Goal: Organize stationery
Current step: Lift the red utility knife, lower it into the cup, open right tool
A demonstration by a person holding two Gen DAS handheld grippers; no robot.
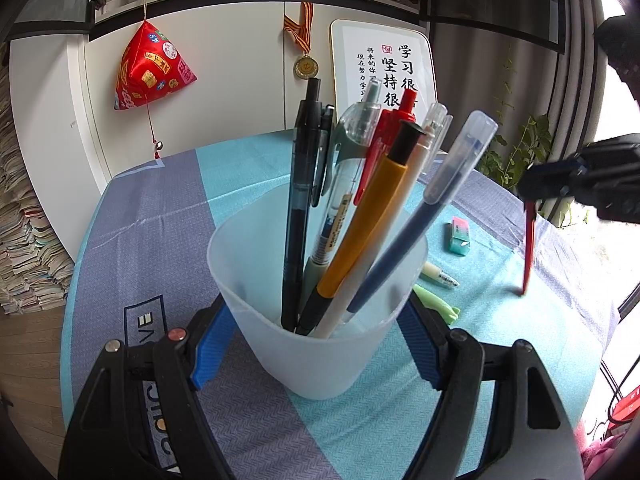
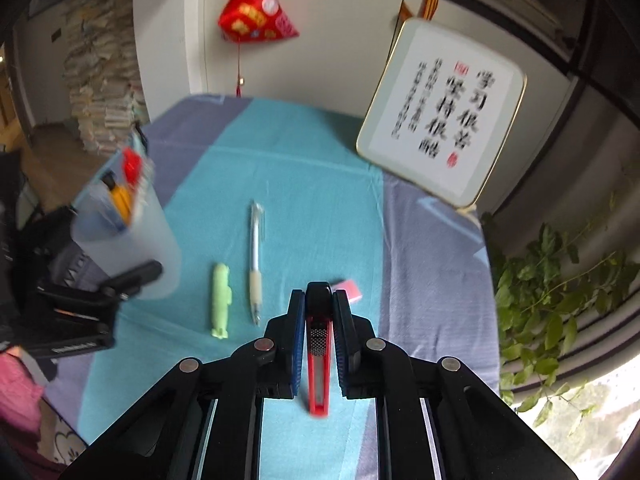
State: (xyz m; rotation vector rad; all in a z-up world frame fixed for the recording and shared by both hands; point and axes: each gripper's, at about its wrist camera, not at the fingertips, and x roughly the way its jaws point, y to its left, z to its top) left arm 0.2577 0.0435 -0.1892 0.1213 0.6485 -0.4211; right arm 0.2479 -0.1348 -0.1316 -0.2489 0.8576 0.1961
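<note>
White cabinet doors (image 1: 224,72) behind the table; red pyramid-shaped ornament (image 1: 150,66) hangs on a cord at left, medal (image 1: 306,66) on a striped ribbon at centre, framed calligraphy board (image 2: 442,110) leans at the table's far edge. Stacked books (image 1: 24,240) on the floor at left, leafy plant (image 2: 560,280) at right by the window. Tablecloth (image 2: 304,184) w/ teal and grey-purple bands covers the table.

L gripper (image 1: 316,344): fingers wide, blue pads pressed against both sides of a frosted plastic cup (image 1: 320,280), near its lower half. Cup stands upright on the cloth, packed w/ pens (image 1: 352,200) – black, clear, red, yellow-orange, blue capped – all leaning outward.

R gripper (image 2: 318,312): fingers narrow, clamped on a red utility knife (image 2: 319,344). Knife runs lengthwise btwn the pads, black end poking past the fingertips, red body trailing back toward the camera. From the L wrist view the knife hangs near-vertical, lower tip at or just above the cloth; contact unclear.

Loose on the cloth btwn the two grippers: green highlighter (image 2: 221,300), white gel pen (image 2: 255,256) just beside it, pink-and-teal eraser (image 1: 459,236) farther right, partly hidden behind the R fingertips in the R wrist view.
</note>
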